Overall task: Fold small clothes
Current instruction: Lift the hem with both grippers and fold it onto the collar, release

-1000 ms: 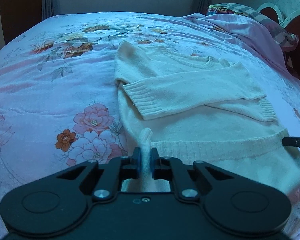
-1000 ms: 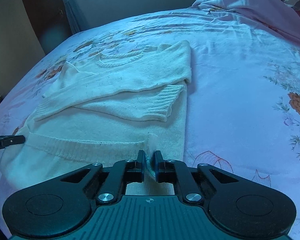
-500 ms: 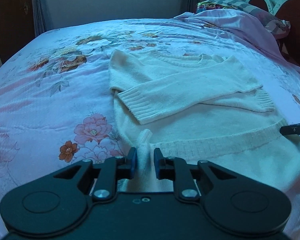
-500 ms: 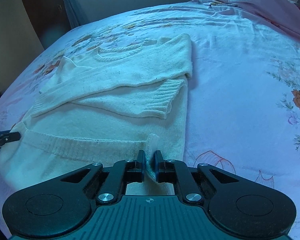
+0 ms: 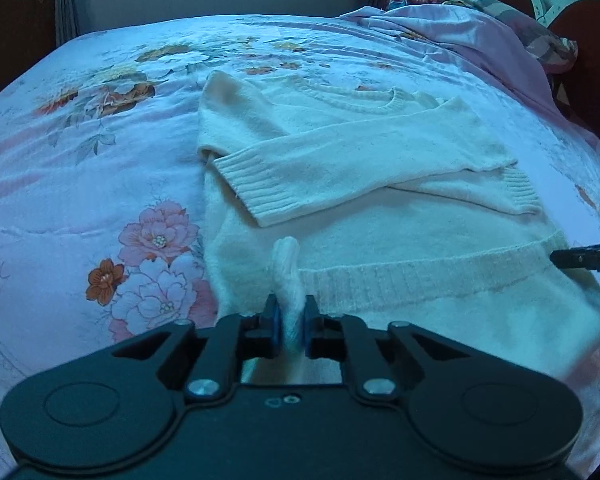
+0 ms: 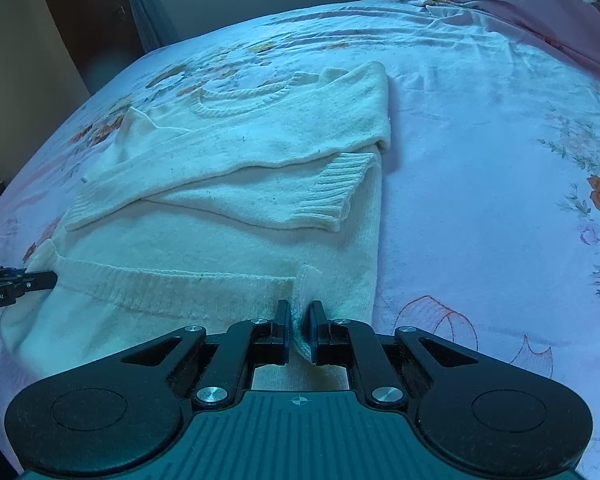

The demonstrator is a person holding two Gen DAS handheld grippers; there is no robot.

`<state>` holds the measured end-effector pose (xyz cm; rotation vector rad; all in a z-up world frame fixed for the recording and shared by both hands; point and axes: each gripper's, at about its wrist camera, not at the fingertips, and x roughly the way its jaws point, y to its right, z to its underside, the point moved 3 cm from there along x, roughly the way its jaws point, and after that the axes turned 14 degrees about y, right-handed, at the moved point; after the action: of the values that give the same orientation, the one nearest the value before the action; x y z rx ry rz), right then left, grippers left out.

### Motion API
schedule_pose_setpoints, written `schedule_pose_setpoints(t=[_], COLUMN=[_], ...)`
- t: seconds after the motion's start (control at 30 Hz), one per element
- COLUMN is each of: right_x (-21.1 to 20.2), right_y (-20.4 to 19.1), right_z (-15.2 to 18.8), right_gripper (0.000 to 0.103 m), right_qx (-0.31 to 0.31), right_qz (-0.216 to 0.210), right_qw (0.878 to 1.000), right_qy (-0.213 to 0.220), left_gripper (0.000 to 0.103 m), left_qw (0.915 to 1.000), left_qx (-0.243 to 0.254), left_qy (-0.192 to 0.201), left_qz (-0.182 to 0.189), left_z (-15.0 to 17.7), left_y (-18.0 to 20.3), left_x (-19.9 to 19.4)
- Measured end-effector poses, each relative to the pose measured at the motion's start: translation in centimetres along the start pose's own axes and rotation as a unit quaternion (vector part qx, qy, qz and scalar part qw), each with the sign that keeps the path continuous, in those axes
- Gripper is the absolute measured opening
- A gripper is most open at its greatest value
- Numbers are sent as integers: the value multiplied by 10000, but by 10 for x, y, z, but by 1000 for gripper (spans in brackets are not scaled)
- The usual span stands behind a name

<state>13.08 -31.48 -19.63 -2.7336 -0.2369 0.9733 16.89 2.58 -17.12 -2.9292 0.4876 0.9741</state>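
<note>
Now sweater (image 5: 340,152) hem between both jaws.

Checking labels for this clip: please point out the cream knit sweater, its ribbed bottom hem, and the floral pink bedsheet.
Cream knit sweater (image 5: 340,152), left wrist view: folded upper sleeve.
Ribbed bottom hem (image 5: 420,276), left wrist view: middle of band.
Floral pink bedsheet (image 6: 480,152), right wrist view: bare area right of sweater.

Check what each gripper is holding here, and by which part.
Both hold the white sweater by its ribbed bottom hem: left gripper pinches the hem's left corner, right gripper its right corner, jaws closed on fabric.
</note>
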Motion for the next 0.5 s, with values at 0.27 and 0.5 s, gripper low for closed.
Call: schedule_pose_setpoints(t=[0.27,0.5], right_x=[-13,-24], right_y=[0,0], right_z=[-9,-53], right_gripper=[4,4], right_qx=[147,223], right_qz=[-8,-6], right_qw=[9992,9945], right_qy=[363,1020], left_gripper=[5,5], left_qw=[9987,9937], left_qx=[-287,-618], left_qy=[409,932], left_qz=[-46,-3], left_z=[-19,-64], left_y=[0,-2], left_x=[-13,-13])
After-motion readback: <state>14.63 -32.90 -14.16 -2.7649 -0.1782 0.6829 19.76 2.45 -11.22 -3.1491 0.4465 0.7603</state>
